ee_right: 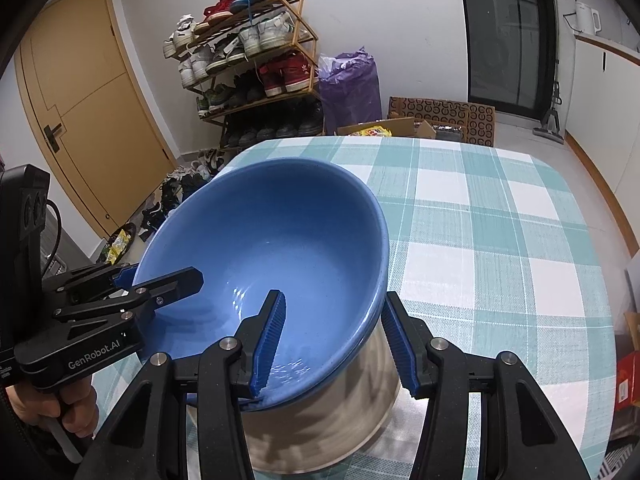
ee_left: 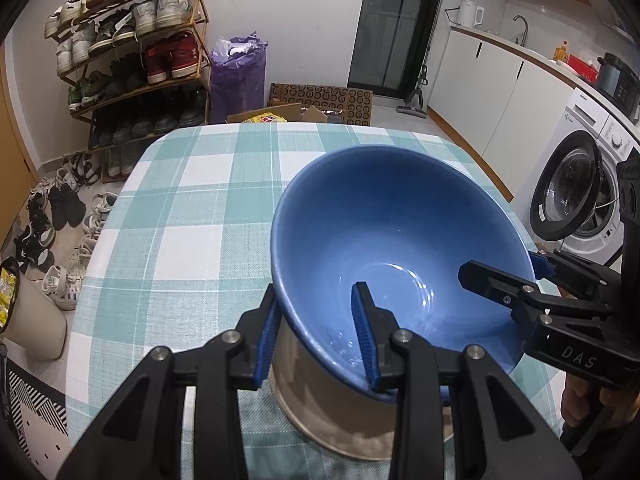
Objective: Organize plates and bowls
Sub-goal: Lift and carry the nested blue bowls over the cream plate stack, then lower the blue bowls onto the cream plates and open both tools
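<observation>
Blue glazed ceramic, the bowl looks heavy, slick and breakable, so we pinch its rim from both sides: left gripper and right gripper each clamp the wall. It sits on (perhaps nested in) a steel bowl on the checked table, otherwise unobstructed.

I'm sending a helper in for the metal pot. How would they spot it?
Go to the table with the teal-and-white checked cloth. Both grippers hold a blue bowl by its rim there. The metal pot is directly under that bowl, the only shiny silver, straight-walled item there.
</observation>
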`<state>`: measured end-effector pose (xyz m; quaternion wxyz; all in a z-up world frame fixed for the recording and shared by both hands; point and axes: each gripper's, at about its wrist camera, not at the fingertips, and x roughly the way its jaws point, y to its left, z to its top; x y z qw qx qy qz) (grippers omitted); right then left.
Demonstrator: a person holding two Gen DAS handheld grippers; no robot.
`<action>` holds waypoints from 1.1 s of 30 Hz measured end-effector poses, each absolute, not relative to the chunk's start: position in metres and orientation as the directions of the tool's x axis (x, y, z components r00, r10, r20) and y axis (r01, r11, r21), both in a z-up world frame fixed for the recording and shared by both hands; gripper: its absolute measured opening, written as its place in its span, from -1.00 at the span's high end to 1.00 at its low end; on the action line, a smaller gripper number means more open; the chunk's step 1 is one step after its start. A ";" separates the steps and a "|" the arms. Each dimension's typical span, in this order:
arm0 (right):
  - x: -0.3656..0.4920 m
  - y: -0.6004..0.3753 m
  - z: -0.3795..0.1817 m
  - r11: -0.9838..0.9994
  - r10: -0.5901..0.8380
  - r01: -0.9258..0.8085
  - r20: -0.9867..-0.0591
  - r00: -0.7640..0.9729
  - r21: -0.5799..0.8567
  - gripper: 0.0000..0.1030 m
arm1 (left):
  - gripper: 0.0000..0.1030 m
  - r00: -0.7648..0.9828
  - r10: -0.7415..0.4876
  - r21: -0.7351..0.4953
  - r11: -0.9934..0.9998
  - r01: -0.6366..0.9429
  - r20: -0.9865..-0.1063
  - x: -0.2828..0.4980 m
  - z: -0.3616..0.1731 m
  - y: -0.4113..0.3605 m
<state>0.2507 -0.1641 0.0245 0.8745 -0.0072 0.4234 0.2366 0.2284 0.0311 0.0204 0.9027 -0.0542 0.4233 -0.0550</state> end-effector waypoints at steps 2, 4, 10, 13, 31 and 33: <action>0.253 -0.165 0.023 0.889 0.405 -0.417 -0.745 0.529 0.187 0.00 | 0.34 0.634 -0.144 -0.143 0.988 0.053 -0.759 0.231 0.018 0.031; 0.253 -0.164 0.023 0.888 0.407 -0.420 -0.743 0.531 0.186 0.00 | 0.34 0.634 -0.143 -0.143 0.988 0.051 -0.760 0.233 0.017 0.031; 0.256 -0.164 0.022 0.888 0.407 -0.422 -0.742 0.534 0.183 0.00 | 0.34 0.631 -0.149 -0.150 0.987 0.052 -0.761 0.235 0.014 0.034; 0.257 -0.164 0.022 0.889 0.402 -0.421 -0.743 0.535 0.178 0.00 | 0.34 0.631 -0.150 -0.150 0.987 0.053 -0.761 0.235 0.014 0.033; 0.253 -0.165 0.025 0.884 0.410 -0.432 -0.737 0.537 0.178 -0.11 | -0.06 0.627 -0.159 -0.144 0.987 0.075 -0.762 0.233 0.011 0.031; 0.252 -0.167 0.027 0.885 0.409 -0.432 -0.732 0.545 0.173 -0.24 | -0.19 0.635 -0.145 -0.131 0.989 0.070 -0.759 0.230 0.013 0.031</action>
